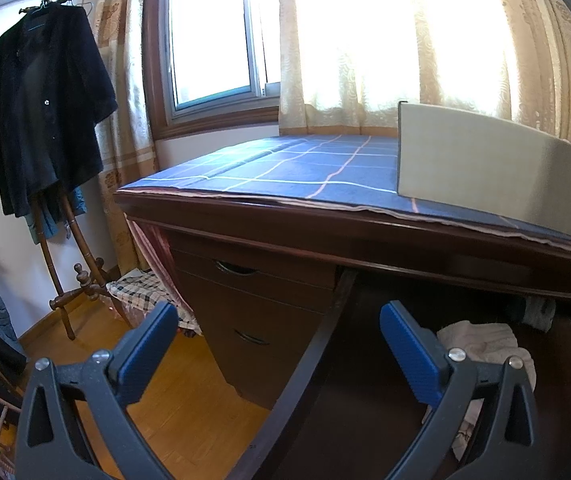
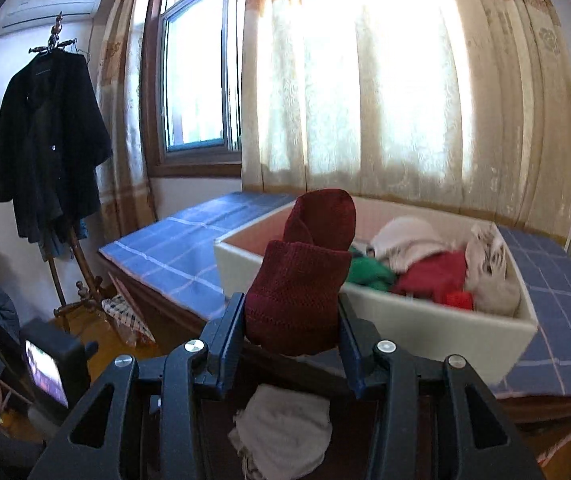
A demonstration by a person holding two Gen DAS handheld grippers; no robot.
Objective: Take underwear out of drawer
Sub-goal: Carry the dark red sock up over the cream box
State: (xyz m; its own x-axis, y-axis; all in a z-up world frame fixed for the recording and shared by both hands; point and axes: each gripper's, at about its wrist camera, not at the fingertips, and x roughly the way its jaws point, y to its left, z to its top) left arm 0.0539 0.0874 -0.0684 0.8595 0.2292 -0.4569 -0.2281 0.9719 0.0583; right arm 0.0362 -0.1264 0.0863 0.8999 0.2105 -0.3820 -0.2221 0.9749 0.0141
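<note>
Closest, a dark red knitted garment (image 2: 301, 280) is clamped between the jaws of the right gripper (image 2: 291, 316), with pale underwear (image 2: 283, 432) seen below it in the open drawer (image 1: 313, 344). Beyond, a white box (image 2: 437, 320) of mixed clothes is set on the blue checked desk cover (image 2: 173, 256). Meanwhile, the left gripper (image 1: 279, 336) is held with jaws apart and empty over the drawer's edge, pale underwear (image 1: 481, 340) lying just right of it.

Cloth, dark wood and matt plastic

The dark red underwear (image 2: 301, 280) is a coarse, open knit; beside it the white box (image 2: 437, 320) looks smooth and matt. Under the box a checked blue cloth (image 1: 285, 168) covers the glossy dark-wood surface (image 1: 325, 224). The left claw (image 1: 279, 344) has ribbed blue plastic pads and shiny metal screws.
</note>
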